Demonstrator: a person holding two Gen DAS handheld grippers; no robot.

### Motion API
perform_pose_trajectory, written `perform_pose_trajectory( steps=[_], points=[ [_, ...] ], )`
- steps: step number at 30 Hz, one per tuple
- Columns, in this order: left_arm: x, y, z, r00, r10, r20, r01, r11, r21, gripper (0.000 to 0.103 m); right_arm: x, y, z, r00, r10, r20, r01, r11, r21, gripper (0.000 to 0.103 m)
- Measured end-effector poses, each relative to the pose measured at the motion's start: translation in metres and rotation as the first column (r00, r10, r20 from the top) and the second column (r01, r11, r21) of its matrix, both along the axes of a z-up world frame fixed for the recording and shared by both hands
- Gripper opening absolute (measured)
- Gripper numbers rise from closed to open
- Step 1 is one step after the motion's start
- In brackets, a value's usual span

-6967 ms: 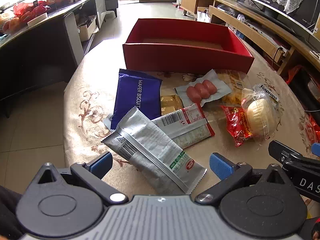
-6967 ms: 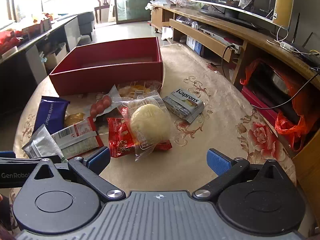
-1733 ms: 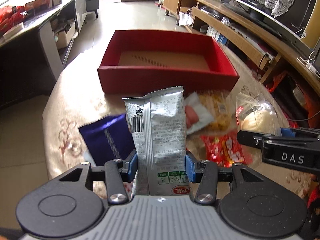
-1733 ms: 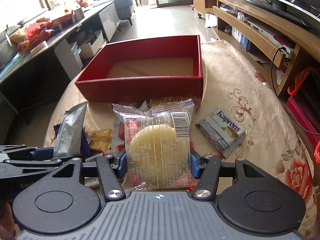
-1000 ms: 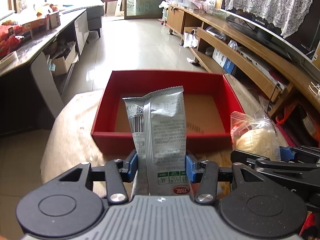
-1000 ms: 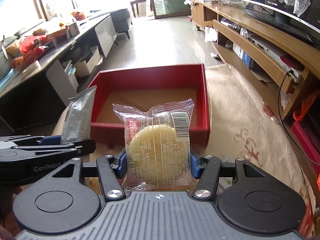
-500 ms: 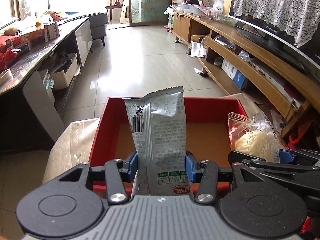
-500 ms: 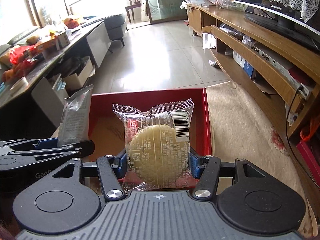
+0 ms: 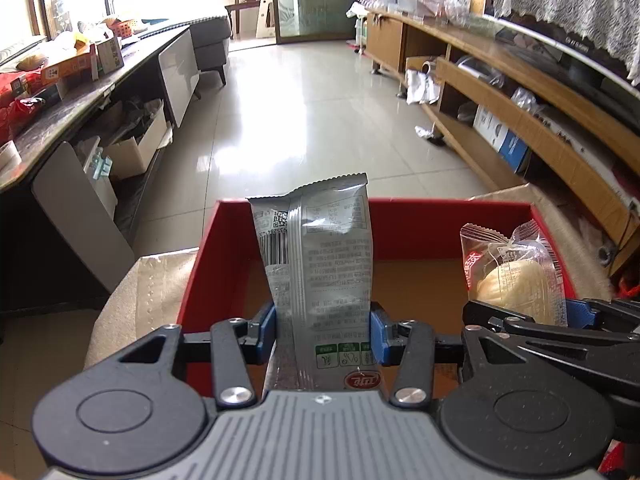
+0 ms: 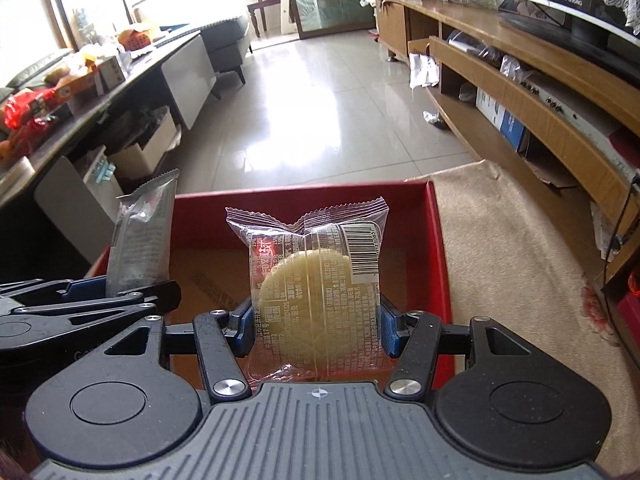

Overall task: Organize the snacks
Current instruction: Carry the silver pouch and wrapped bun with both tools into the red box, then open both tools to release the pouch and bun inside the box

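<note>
My left gripper (image 9: 323,334) is shut on a silver snack packet (image 9: 320,256) that stands upright between its blue pads. The packet hangs over the open red box (image 9: 420,210), whose brown floor is bare. In the right wrist view my right gripper (image 10: 316,328) is shut on a clear-wrapped round yellow cake (image 10: 316,288), also above the red box (image 10: 280,200). From the left wrist view the right gripper (image 9: 532,316) shows at the right with the cake (image 9: 516,280). The left gripper (image 10: 96,292) and silver packet (image 10: 140,236) appear at the left of the right wrist view.
The box sits on a table under a beige patterned cloth (image 10: 520,264). Beyond the box's far wall is tiled floor (image 9: 300,120). A dark counter with clutter (image 9: 60,92) runs along the left, and a long wooden TV cabinet (image 9: 520,100) along the right.
Both grippers have carried their snacks forward from the table's front to above the red box. The box now fills the lower view and its front wall has dropped out of sight.
</note>
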State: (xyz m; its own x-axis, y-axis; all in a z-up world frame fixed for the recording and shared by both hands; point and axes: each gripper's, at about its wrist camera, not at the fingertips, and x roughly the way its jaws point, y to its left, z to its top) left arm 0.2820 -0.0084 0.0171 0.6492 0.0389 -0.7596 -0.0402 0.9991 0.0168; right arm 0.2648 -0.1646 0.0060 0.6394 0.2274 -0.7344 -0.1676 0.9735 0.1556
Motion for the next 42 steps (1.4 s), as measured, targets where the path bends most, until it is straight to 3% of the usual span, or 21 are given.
perform_pose_trajectory(
  steps=[7, 20, 26, 42],
  points=[
    [0.01, 0.0, -0.018, 0.999, 0.007, -0.037, -0.007, 1.0, 0.001, 0.041, 0.008, 0.003, -0.014, 1.0, 0.001, -0.023, -0.002, 1.0, -0.02, 0.064],
    [0.015, 0.004, -0.042, 0.995, 0.034, -0.098, -0.032, 0.999, 0.03, 0.041, 0.005, 0.023, -0.02, 0.998, 0.049, 0.037, -0.042, 0.982, -0.185, 0.065],
    [0.014, 0.01, -0.049, 0.991, 0.051, -0.12, -0.045, 0.998, 0.049, 0.042, 0.008, 0.029, -0.033, 0.998, 0.068, -0.015, -0.069, 0.986, -0.15, 0.065],
    [0.014, 0.015, -0.04, 0.991, 0.057, -0.119, -0.055, 0.998, 0.02, 0.048, 0.008, 0.029, -0.025, 0.998, 0.069, -0.004, -0.069, 0.986, -0.154, 0.07]
  ],
)
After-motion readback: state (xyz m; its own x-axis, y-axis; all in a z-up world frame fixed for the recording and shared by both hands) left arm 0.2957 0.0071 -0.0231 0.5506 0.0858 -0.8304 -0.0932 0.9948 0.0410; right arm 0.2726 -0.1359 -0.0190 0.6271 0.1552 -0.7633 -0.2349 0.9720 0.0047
